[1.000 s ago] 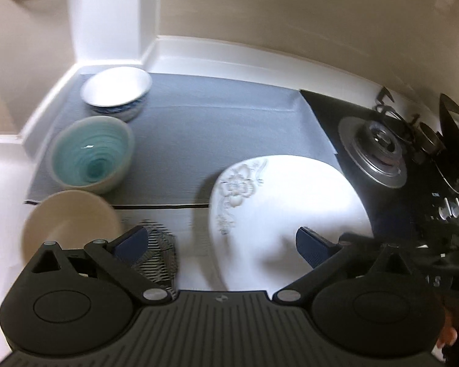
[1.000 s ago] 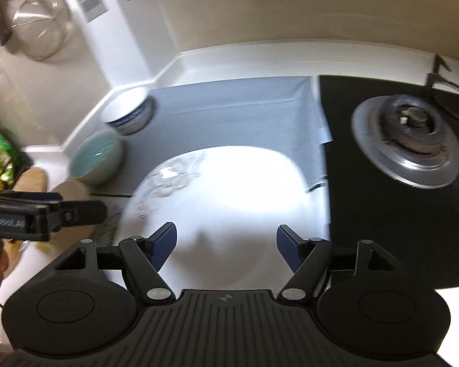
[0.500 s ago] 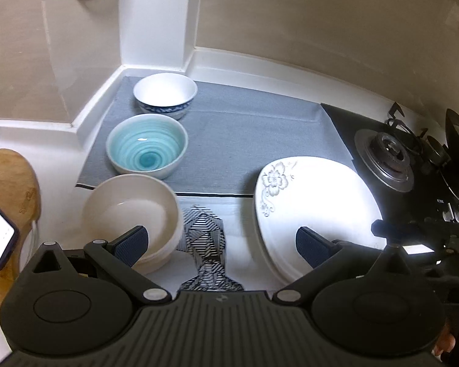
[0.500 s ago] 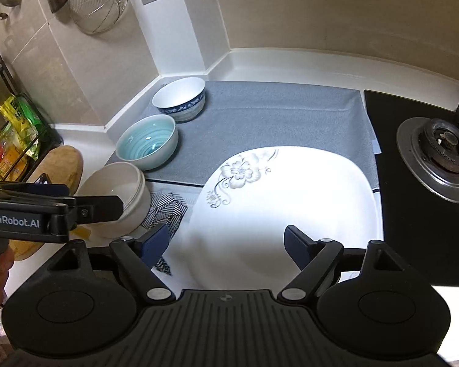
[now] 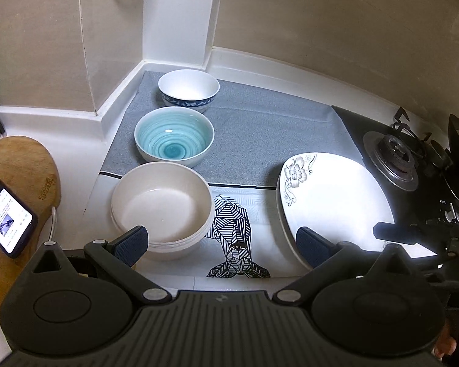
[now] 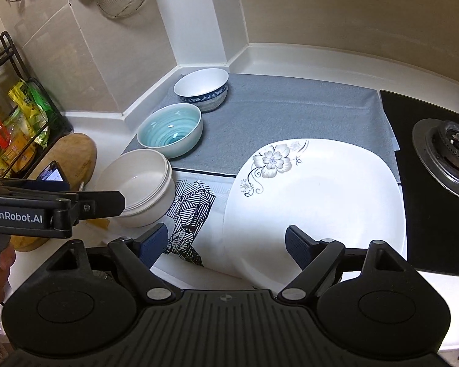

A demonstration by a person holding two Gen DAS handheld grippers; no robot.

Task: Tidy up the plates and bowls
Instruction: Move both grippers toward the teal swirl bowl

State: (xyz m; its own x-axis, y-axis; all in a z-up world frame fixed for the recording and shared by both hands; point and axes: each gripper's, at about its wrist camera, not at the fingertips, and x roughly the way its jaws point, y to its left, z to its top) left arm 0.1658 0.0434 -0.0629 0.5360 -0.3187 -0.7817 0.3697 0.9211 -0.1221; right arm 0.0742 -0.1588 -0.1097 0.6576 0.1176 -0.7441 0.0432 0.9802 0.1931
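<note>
Three bowls (image 5: 174, 136) in row (cream ones stacked), one floral plate (image 6: 315, 195).

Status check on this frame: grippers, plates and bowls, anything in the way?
Left gripper open, empty; right gripper open, empty. Floral plate flat beside stove; three bowls in a row, cream stack nearest. Phone off left.
</note>
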